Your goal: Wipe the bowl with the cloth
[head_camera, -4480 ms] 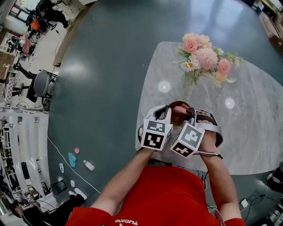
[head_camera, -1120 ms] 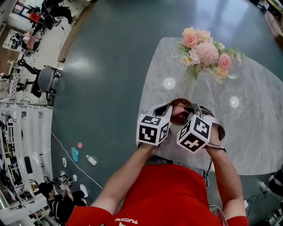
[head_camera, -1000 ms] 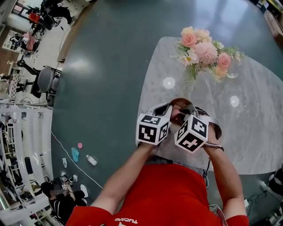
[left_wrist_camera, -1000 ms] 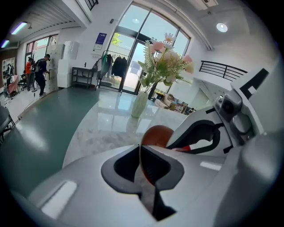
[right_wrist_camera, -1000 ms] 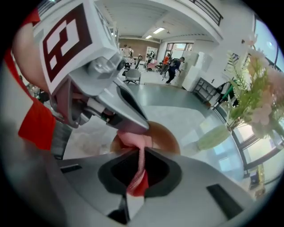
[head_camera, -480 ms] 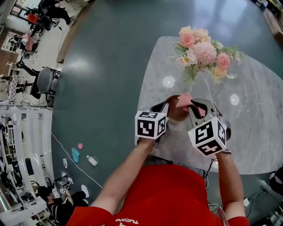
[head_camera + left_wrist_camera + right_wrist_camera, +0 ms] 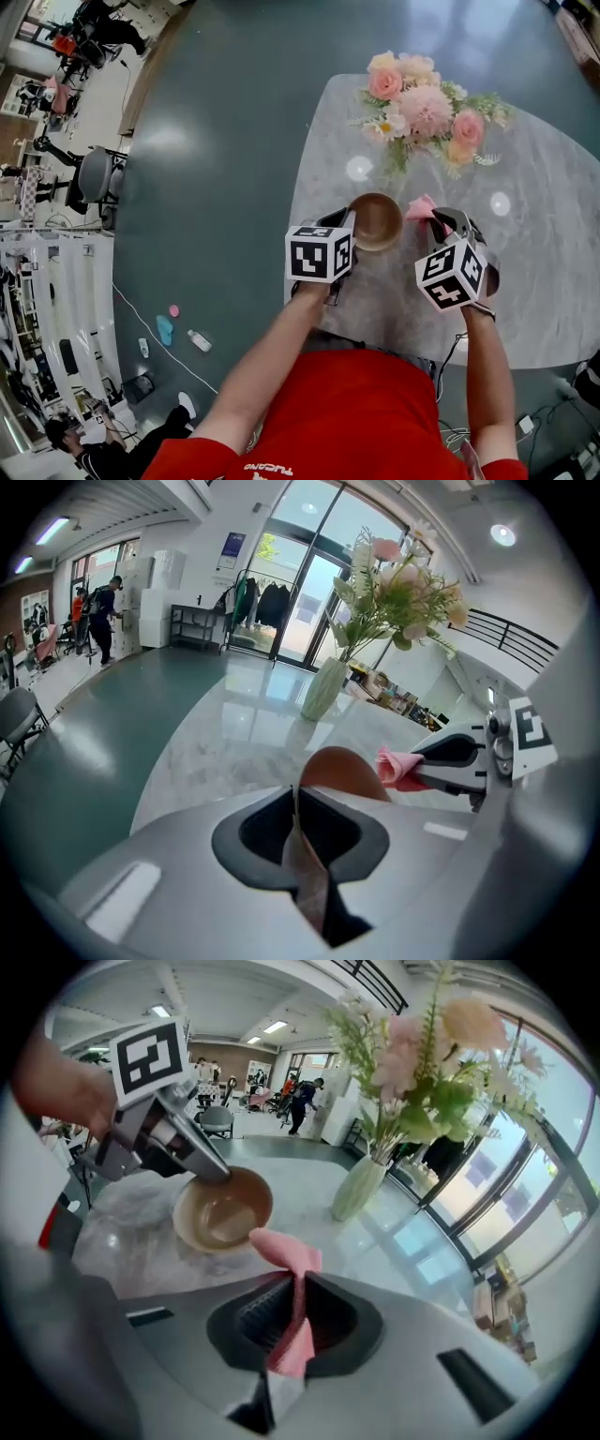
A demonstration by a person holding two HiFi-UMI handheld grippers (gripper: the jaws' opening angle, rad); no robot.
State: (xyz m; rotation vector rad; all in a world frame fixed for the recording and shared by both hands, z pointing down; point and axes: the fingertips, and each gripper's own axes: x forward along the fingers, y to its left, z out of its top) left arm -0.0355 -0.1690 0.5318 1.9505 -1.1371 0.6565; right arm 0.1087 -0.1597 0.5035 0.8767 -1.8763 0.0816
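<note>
A brown bowl (image 7: 377,221) is over the near left part of the marble table (image 7: 553,272). My left gripper (image 7: 349,219) is shut on its left rim, and the rim runs between the jaws in the left gripper view (image 7: 296,794). In the right gripper view the bowl (image 7: 223,1211) tilts its open, empty inside toward the camera. My right gripper (image 7: 441,218) is shut on a pink cloth (image 7: 421,207) just right of the bowl and apart from it. The cloth (image 7: 286,1252) sticks up from between those jaws (image 7: 298,1283).
A bouquet of pink flowers (image 7: 422,103) in a pale green vase (image 7: 359,1188) stands at the far side of the table. The table's left edge lies close to my left gripper, with green floor (image 7: 225,169) beyond it.
My right gripper has swung to the right with the pink cloth, out of the bowl. The bowl's inside is now uncovered. The left gripper has stayed on the rim.
</note>
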